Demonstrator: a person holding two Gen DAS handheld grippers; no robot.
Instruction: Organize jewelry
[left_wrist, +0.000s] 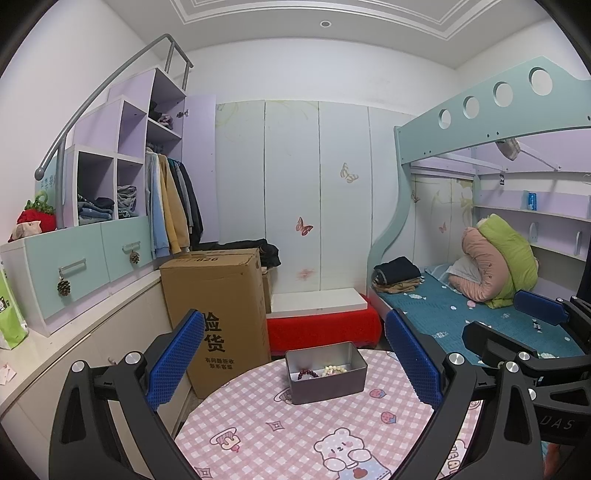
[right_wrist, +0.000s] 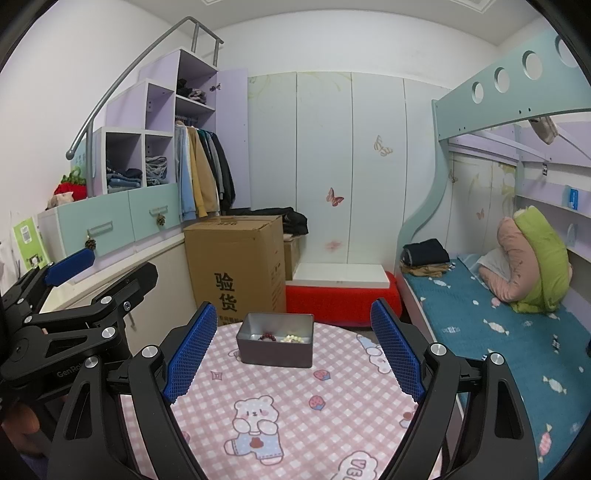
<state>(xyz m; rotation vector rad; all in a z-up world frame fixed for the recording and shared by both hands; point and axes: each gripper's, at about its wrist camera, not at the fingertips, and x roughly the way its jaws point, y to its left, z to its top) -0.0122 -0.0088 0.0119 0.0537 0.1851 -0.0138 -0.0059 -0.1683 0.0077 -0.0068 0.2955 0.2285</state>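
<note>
Tongs (right_wrist: 293, 354) before grey bead-holding tin (right_wrist: 275, 350)

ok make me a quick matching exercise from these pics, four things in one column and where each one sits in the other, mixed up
Things
1. dark red bead bracelet
2. metal tin
3. cardboard box
4. folded clothes

Places
A. on the floor beside the table
B. on the blue bed cover
C. inside the tin, next to the pale bead bracelet
D. on the pink checked tablecloth

Pairs: 1-C, 2-D, 3-A, 4-B
</note>
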